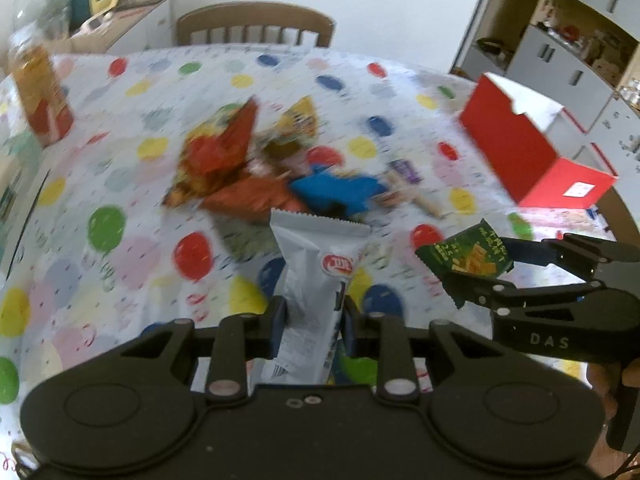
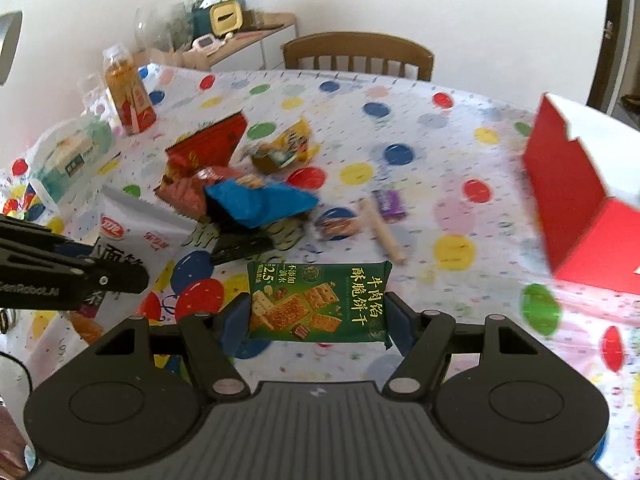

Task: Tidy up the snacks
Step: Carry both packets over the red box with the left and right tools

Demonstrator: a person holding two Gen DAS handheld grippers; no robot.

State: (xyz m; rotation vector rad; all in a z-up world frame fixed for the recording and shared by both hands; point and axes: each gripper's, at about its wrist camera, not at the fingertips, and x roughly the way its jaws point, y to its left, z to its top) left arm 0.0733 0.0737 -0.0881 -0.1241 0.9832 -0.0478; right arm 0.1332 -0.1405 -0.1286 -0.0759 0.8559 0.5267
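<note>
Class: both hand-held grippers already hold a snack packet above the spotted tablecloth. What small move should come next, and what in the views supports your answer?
Probably carry the right hand-held gripper, shut on the green cracker packet, rightward toward the open red box. The box stands on that side, and the left hand-held gripper holds a white packet that could follow.

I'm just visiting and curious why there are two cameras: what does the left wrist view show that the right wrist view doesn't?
Only the left wrist view shows the cupboards behind the red box, and the white packet's full length between the left gripper's fingers.

Only the right wrist view shows the green cracker packet's printed front, held in the right gripper, and a pale green pack at the table's left edge.

Both show the snack pile, red box, juice bottle, chair and balloon tablecloth.
</note>
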